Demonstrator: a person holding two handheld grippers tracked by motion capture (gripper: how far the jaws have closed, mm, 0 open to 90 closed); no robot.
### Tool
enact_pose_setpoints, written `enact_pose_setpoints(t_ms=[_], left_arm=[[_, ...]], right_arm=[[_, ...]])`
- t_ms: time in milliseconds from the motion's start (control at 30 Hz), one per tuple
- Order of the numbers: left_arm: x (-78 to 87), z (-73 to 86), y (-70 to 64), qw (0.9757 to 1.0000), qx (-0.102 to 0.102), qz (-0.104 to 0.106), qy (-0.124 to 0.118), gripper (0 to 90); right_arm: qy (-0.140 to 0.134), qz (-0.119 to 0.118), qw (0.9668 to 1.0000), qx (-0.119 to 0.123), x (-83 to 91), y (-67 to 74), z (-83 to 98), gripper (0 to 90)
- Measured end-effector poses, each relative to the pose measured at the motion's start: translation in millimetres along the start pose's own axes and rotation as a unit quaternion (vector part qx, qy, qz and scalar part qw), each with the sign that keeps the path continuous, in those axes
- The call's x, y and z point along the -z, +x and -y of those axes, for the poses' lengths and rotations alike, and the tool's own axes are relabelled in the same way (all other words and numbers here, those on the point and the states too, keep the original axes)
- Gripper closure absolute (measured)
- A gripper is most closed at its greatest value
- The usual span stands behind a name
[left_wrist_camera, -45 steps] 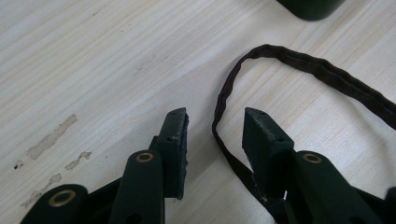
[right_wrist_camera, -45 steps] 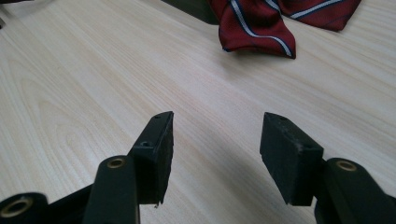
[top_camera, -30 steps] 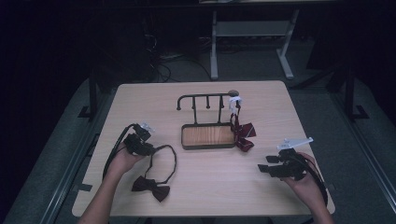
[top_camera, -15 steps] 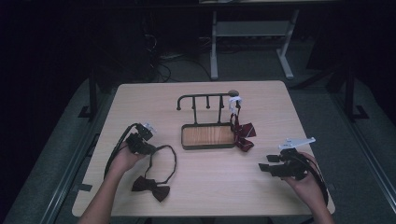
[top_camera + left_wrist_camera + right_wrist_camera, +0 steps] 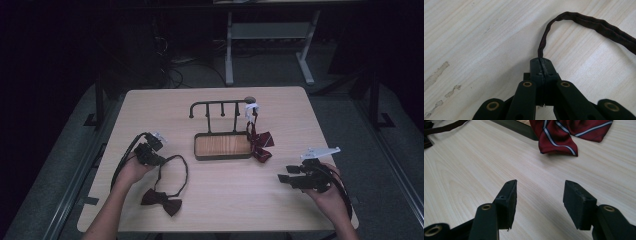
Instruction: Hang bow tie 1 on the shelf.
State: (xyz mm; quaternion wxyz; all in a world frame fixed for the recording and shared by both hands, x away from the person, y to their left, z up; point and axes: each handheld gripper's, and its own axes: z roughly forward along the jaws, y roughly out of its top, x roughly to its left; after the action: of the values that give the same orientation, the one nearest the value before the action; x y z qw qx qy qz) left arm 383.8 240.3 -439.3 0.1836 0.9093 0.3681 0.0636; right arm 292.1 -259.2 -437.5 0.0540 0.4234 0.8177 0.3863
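Tongs (image 5: 541, 65) pinch dark bow tie's (image 5: 161, 201) thin strap (image 5: 584, 21).

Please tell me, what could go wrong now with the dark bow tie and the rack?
1. The left gripper pinches only the thin strap near its edge; it may slip out when lifted.
2. The bow tie lies flat; a lift may swing it.
3. The striped bow tie already hangs on the rack; a careless move may knock it.

The left tool (image 5: 156, 150) is sitting at the lower left of the high view, its jaws having just been closing and now pinching a strap (image 5: 543, 45). The right tool (image 5: 286, 178) is resting at the lower right, jaws gaping, nothing between them.
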Motion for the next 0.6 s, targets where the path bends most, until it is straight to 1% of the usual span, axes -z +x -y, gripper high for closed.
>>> enact_pose_setpoints(t_ms=[33,67,100,133,167,267,367,400,433,467,500,567,600], left_arm=[[1.0,0.4,0.5,1.0000,-0.005,0.001,0.004,89.6],[1.5,0.9,-0.1,1.0000,-0.001,0.003,0.000,89.6],[3.1,1.3,0.2,1.0000,-0.006,0.003,0.002,89.6],[4.8,1.7,-0.2,1.0000,-0.007,0.004,0.000,89.6],[6.7,2.2,-0.5,1.0000,-0.008,0.005,-0.002,89.6],[12.7,3.0,-1.7,0.9999,-0.014,0.003,-0.002,89.7],[20.2,3.9,-4.8,0.9998,-0.017,0.006,-0.008,89.6],[22.3,4.0,-6.3,0.9998,-0.016,0.007,-0.007,89.7],[24.4,3.8,-7.0,0.9997,-0.021,0.006,-0.009,89.6],[26.5,3.6,-8.1,0.9997,-0.018,0.009,-0.011,89.7],[28.7,3.2,-8.4,0.9996,-0.020,0.011,-0.014,89.6],[32.8,2.5,-9.4,0.9993,-0.025,0.015,-0.022,89.6],[34.7,2.3,-10.6,0.9992,-0.023,0.018,-0.026,89.6]], right_arm=[[0.000,-0.003,1.0000,-0.006,0.0,-0.4,0.3,44.5],[-0.002,-0.004,1.0000,-0.005,0.2,-1.3,0.6,44.5],[-0.002,-0.004,1.0000,-0.007,0.4,-1.8,0.9,44.5],[-0.002,-0.005,0.9999,-0.010,0.7,-2.3,1.0,44.5],[-0.005,-0.005,0.9999,-0.007,0.7,-3.4,1.4,44.5],[-0.008,-0.008,0.9999,-0.009,1.3,-5.0,1.9,44.5],[-0.005,-0.010,0.9998,-0.014,1.0,-5.6,2.2,44.4],[-0.005,-0.009,0.9999,-0.012,0.6,-6.1,2.4,44.4],[-0.005,-0.009,0.9998,-0.014,0.4,-6.2,2.5,44.4],[-0.004,-0.010,0.9997,-0.021,0.1,-5.8,2.4,44.4],[-0.004,-0.010,0.9999,-0.014,-0.3,-7.4,2.9,44.4],[-0.002,-0.009,0.9998,-0.019,-0.5,-7.8,3.4,44.4],[-0.004,-0.009,0.9998,-0.016,-0.8,-8.7,3.8,44.4]])
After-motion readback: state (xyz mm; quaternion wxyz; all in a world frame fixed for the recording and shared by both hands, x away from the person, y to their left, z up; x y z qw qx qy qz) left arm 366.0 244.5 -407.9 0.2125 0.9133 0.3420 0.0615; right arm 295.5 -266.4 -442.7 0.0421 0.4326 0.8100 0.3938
